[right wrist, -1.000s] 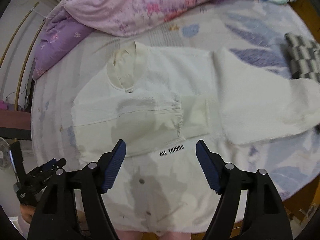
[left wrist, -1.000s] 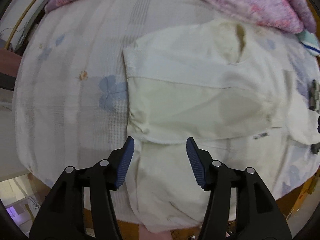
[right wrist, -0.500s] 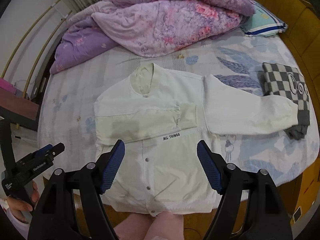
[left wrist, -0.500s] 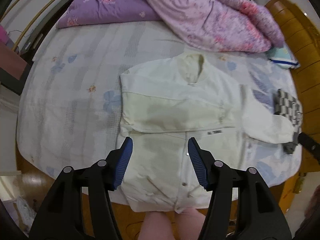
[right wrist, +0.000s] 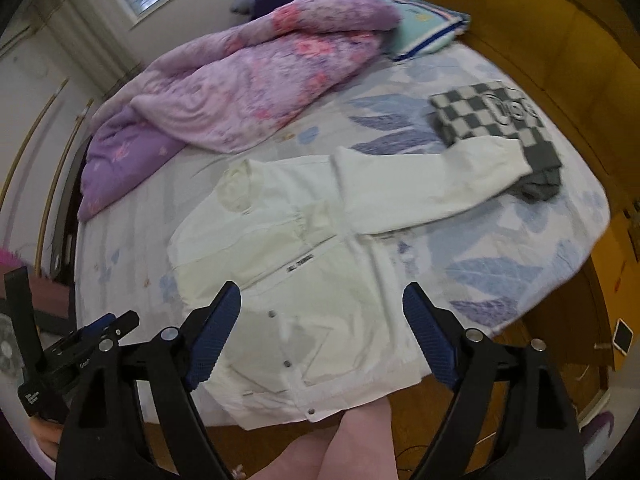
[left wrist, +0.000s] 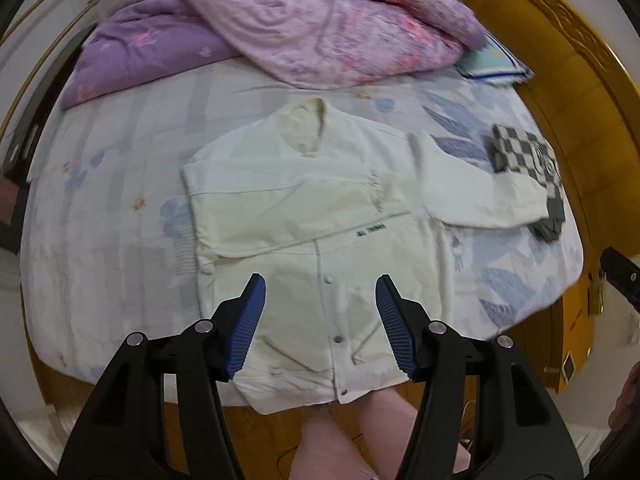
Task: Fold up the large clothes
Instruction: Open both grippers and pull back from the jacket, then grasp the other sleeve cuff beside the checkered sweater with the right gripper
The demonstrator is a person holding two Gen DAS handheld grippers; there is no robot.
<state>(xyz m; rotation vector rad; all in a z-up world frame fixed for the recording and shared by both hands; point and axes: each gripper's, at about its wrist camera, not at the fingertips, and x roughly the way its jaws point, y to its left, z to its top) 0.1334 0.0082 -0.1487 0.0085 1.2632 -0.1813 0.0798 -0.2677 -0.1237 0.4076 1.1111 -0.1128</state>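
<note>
White snap-front jacket [left wrist: 320,216] lay on the bed [left wrist: 120,208], one sleeve [right wrist: 432,184] overlapping a checkered garment [right wrist: 492,114]; left gripper [left wrist: 320,316] and right gripper [right wrist: 320,332] hovered with jaws spread, empty.

A short line of black print sits on the chest of the white jacket [left wrist: 316,248], under the folded sleeve, but it is too blurred to read. Small white lettering on the left gripper [right wrist: 76,364] is also illegible.

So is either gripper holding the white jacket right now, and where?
Nothing is held. The left gripper and right gripper are both open above the white jacket.
</note>
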